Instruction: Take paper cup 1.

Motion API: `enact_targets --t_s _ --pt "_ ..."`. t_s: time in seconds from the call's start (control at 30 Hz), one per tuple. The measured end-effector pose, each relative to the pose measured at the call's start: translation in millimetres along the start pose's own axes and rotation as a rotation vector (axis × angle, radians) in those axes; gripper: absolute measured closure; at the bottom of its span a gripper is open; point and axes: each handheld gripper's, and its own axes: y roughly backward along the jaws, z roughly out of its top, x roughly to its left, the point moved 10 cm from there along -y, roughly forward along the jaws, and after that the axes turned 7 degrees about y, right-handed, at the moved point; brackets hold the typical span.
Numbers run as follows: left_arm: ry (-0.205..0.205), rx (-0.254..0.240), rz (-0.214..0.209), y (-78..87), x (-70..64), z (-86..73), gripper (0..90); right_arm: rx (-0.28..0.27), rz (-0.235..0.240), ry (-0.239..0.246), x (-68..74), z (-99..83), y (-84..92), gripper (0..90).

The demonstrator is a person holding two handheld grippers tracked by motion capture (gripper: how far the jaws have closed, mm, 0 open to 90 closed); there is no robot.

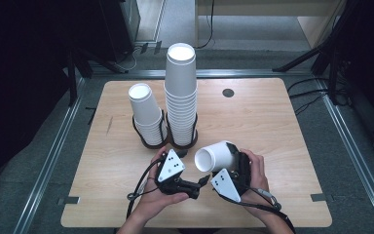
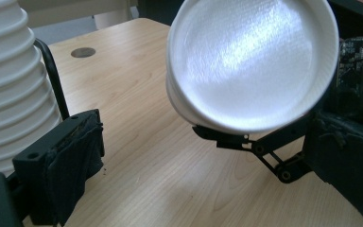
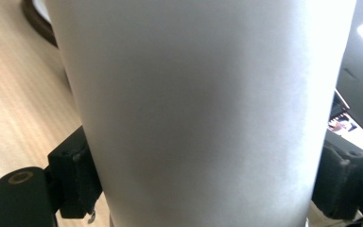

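Paper cup (image 1: 216, 155) is held sideways above the bench (image 1: 272, 146), clamped in the right gripper (image 1: 233, 163) jaws, mouth presented toward the left gripper (image 1: 202, 181), whose jaws are spread, probably for a handover.

Matt white paper cup (image 1: 216, 155) (faintly textured inside), pale smooth wood-grain table (image 1: 272, 126), matt black plastic gripper jaws with cloth-like pads

Two stacks of white paper cups, one tall (image 1: 180, 92) and one short (image 1: 146, 113), block the wooden bench (image 1: 272, 146) centre-left; its right half and far corners lie open.
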Motion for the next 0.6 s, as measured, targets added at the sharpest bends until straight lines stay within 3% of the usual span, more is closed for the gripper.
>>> enact_targets --t_s 0.27,0.37,0.6 --pt "-0.03 0.013 -0.021 -0.2 -3.4 -2.5 0.0 -0.013 0.046 0.034 14.5 5.1 0.5 14.0" --pt "-0.025 0.004 -0.026 0.5 -4.7 -1.2 4.6 -0.015 0.054 0.044 17.7 6.2 0.7 13.9" --pt "-0.031 0.008 -0.038 0.6 -6.9 -1.8 5.9 -0.03 0.087 0.044 22.7 9.0 2.3 13.9"
